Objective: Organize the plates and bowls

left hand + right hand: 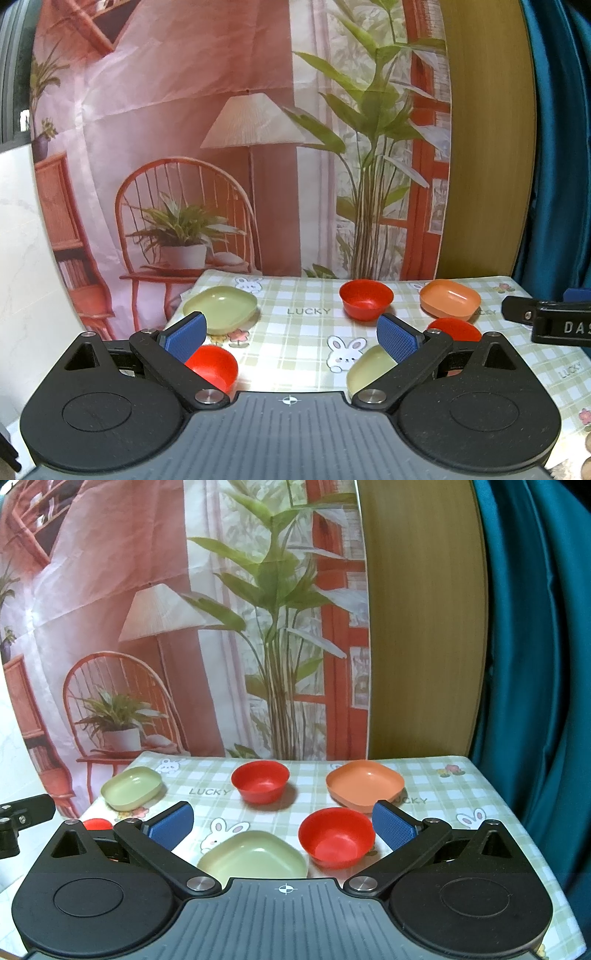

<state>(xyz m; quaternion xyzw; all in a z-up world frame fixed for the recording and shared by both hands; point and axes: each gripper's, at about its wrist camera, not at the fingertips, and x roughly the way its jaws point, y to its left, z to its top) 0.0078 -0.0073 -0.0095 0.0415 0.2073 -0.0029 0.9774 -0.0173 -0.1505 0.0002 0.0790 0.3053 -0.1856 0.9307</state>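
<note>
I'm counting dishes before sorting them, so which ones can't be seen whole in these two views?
- Near green plate: left wrist view, half covered by a blue finger pad.
- Left red bowl: right wrist view, only a sliver above the gripper linkage.
- Right gripper: left wrist view, cut off by the frame's right edge.

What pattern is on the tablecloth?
Green-and-white check with bunnies and "LUCKY" lettering on the tablecloth; clearest in the right wrist view.

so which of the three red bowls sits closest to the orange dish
The red bowl between the right gripper's fingers, just in front of the orange dish. The far-middle red bowl and the left-edge one sit farther away.
</note>
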